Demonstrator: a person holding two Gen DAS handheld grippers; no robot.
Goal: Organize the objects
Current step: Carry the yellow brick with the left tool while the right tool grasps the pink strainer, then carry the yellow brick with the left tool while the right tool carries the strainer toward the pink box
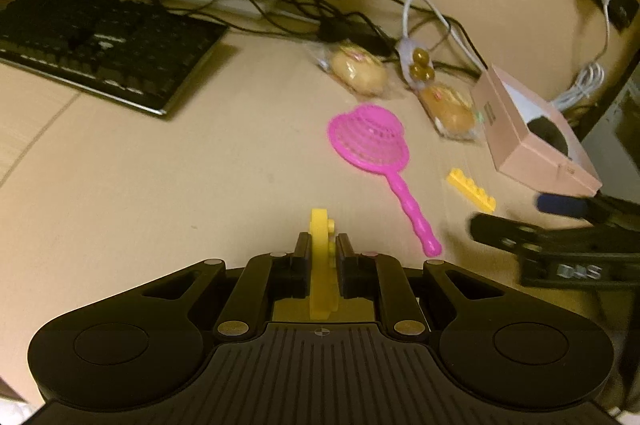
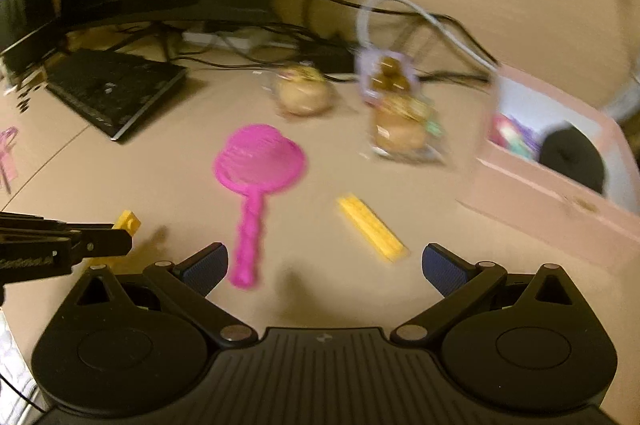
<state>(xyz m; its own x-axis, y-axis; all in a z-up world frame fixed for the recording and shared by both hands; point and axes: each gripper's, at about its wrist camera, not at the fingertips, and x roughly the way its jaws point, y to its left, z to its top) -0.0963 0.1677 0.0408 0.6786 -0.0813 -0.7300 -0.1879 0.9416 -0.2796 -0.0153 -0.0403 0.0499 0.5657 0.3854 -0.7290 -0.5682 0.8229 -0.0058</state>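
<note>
Beige and cluttered, the surface (image 1: pixel 140 185) carries a keyboard (image 1: pixel 100 49) at the back, wrapped buns, a pink strainer (image 1: pixel 370 137), a long yellow brick (image 2: pixel 372 227) and, off to my right, a pink box (image 1: pixel 532 141) that already holds a few things. My left fingers (image 1: pixel 323 249) are clamped tight on a small yellow toy piece (image 1: pixel 320 265), lifted clear of the surface; my right fingers (image 2: pixel 324 267) stand wide apart with nothing between them, hovering just short of the long brick. I take the box as where things belong (a guess from its contents). Both views are smeared, so my worry is speed: the toy piece is thin and pinched edge-on, and could twist out on the way over. My two hands are also close, and could knock together or sweep the strainer's handle aside.
</note>
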